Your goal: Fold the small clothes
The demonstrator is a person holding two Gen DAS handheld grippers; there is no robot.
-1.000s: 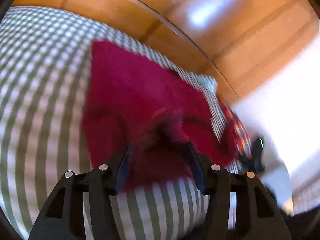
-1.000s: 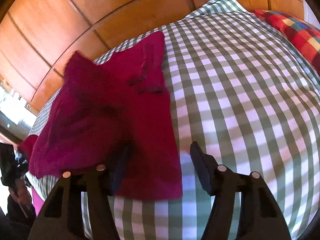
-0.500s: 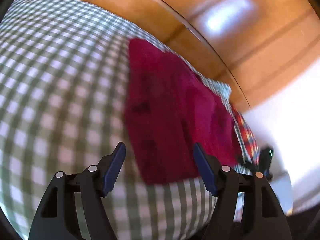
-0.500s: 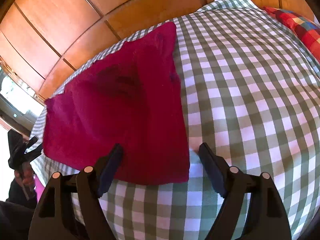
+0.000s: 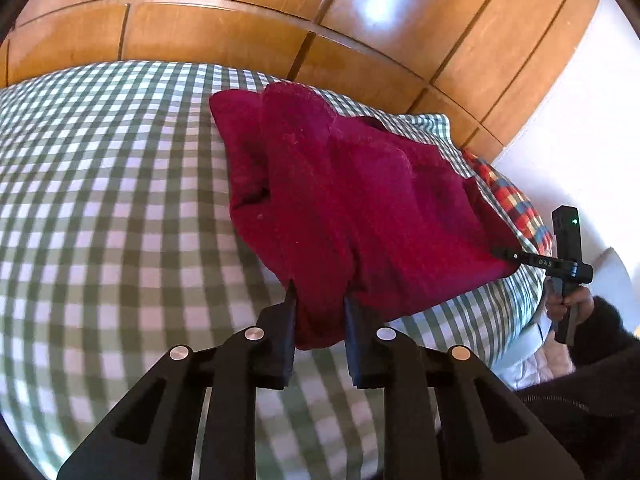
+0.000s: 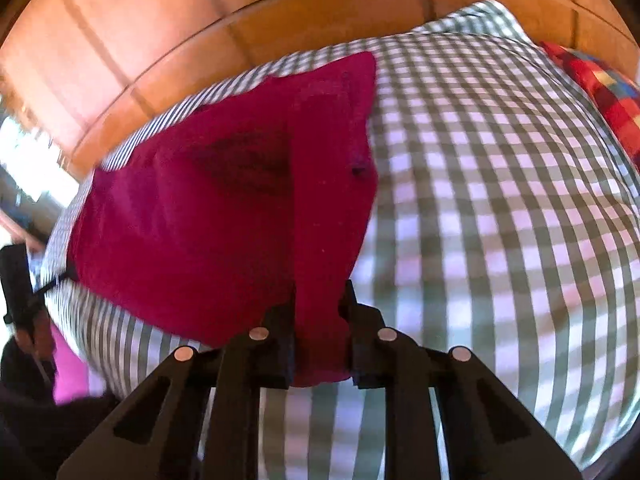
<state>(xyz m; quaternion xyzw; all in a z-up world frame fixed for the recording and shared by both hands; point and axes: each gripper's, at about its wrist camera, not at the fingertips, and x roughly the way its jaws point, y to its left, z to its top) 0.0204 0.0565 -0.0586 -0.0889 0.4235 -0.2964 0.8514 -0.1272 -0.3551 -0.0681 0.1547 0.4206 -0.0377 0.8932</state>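
A dark red knitted garment lies half folded on a green-and-white checked bedspread. In the left wrist view my left gripper is closing on the near corner of the cloth, which is pinched between its pads. My right gripper shows at the far right, its tip at the garment's other near corner. In the right wrist view my right gripper is closing too, with the red garment bunched between its pads. The left gripper is blurred at the left edge of that view.
A wooden panelled headboard runs behind the bed. A red plaid cushion lies at the bed's far end, also in the right wrist view. A person's hand and dark sleeve hold the right gripper. Something pink sits low left.
Both grippers stood open over the garment's near edge half a second ago; now each has closed on a corner of it. The cloth has bunched up between the pads.
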